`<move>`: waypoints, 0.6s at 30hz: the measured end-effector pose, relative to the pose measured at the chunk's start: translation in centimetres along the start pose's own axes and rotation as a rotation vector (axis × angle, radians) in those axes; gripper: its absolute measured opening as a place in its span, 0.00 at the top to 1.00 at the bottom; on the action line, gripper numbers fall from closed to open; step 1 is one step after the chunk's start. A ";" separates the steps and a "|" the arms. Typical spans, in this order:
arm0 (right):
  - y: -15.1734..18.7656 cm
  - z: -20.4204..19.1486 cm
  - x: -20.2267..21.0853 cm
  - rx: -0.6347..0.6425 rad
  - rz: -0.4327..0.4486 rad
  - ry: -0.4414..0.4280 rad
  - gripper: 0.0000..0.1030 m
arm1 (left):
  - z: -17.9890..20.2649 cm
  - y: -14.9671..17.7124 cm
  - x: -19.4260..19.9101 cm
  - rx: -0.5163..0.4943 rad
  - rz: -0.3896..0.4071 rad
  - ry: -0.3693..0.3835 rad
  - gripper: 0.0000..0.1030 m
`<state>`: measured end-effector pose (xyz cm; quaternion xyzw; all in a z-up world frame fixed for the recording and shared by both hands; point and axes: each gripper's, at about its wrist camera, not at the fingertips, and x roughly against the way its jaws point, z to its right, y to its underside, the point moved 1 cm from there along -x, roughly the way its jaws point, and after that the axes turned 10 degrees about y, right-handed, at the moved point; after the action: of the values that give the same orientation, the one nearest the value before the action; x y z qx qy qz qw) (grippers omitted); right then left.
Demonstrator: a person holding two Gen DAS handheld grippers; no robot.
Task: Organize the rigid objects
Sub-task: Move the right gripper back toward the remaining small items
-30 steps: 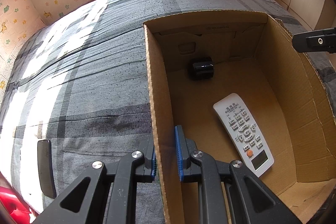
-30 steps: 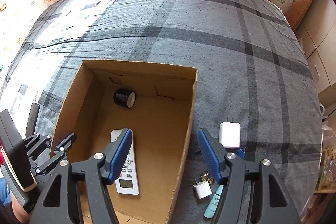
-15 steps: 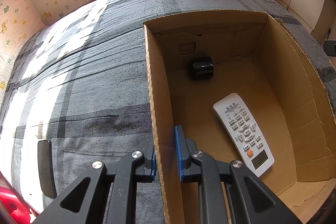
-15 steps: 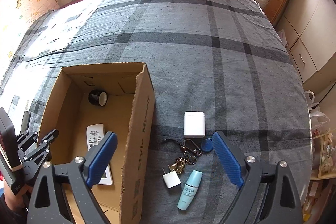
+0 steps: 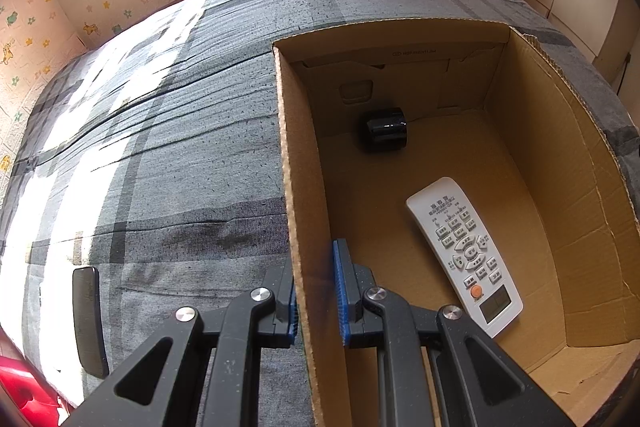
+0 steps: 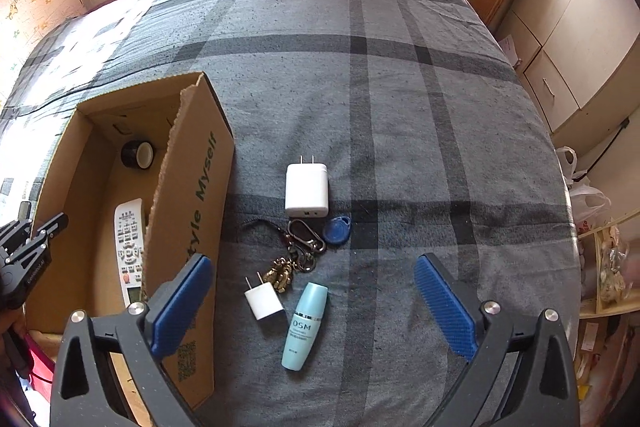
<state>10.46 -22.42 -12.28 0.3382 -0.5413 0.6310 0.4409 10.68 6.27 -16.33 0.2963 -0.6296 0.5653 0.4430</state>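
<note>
An open cardboard box (image 5: 304,219) lies on the grey plaid bed; it also shows in the right wrist view (image 6: 192,195). Inside it are a white remote (image 5: 464,251) and a black tape roll (image 5: 386,130). My left gripper (image 5: 316,291) is shut on the box's left wall. My right gripper (image 6: 316,307) is open and empty above loose items beside the box: a large white charger (image 6: 306,191), a small white plug (image 6: 264,303), a teal bottle (image 6: 304,327), a key bunch (image 6: 296,259) and a blue fob (image 6: 337,229).
A black flat object (image 5: 89,319) lies on the bed left of the box. Something red (image 5: 24,399) sits at the bed's near left corner. Cupboards (image 6: 568,39) stand to the right, with a shelf and plastic bags (image 6: 592,227) by the bed's right edge.
My right gripper has moved right, from over the box to over the loose items beside it. The left gripper has stayed clamped on the box wall.
</note>
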 end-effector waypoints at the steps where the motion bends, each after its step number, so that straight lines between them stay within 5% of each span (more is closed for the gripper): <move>1: 0.3 0.1 -0.3 -0.002 -0.011 -0.002 0.00 | 0.0 0.0 0.0 0.000 0.000 0.000 0.85; 18: 5.4 0.0 -6.1 -0.020 -0.151 -0.001 0.00 | 0.0 0.0 0.0 0.000 0.001 0.000 0.85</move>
<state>7.80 -23.73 -19.86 0.3742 -0.5208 0.5902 0.4903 10.72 6.30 -16.34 0.2960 -0.6299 0.5653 0.4428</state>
